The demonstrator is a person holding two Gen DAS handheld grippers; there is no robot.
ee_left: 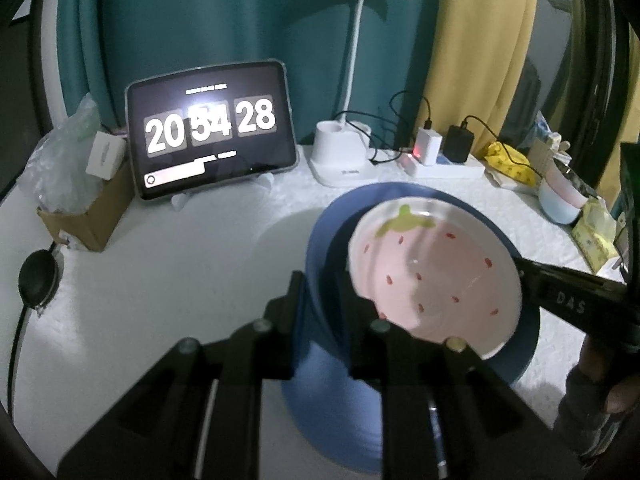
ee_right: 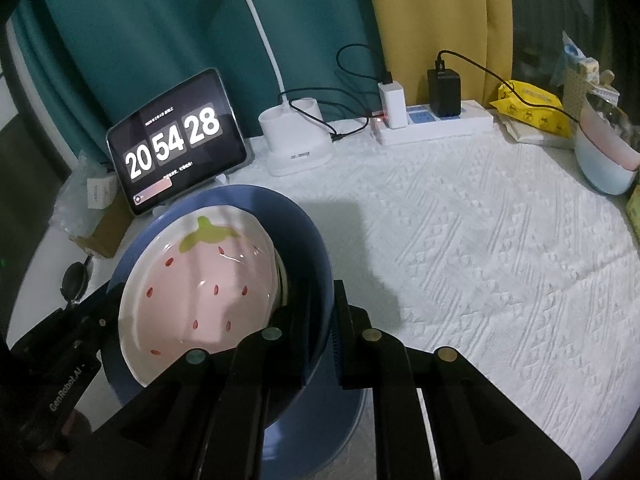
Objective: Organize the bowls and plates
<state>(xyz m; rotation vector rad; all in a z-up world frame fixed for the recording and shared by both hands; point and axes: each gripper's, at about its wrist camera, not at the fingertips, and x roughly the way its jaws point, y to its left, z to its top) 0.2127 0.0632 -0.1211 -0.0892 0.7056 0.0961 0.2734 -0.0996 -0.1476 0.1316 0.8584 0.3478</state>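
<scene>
Both grippers pinch the blue bowl (ee_right: 312, 248) by opposite rim walls: left gripper (ee_left: 320, 300), right gripper (ee_right: 320, 308). The strawberry plate (ee_right: 200, 280) sits tilted inside. Uneven lifting probably slides it out onto the white tablecloth (ee_right: 480, 240).

The tablet (ee_right: 176, 140), left of centre, is displaying a flip clock reading "20 54 28". The left tool (ee_right: 116, 300), lower left, is bearing "GenRobot.AI"; the right tool (ee_left: 524, 272) is showing "DAS".
</scene>
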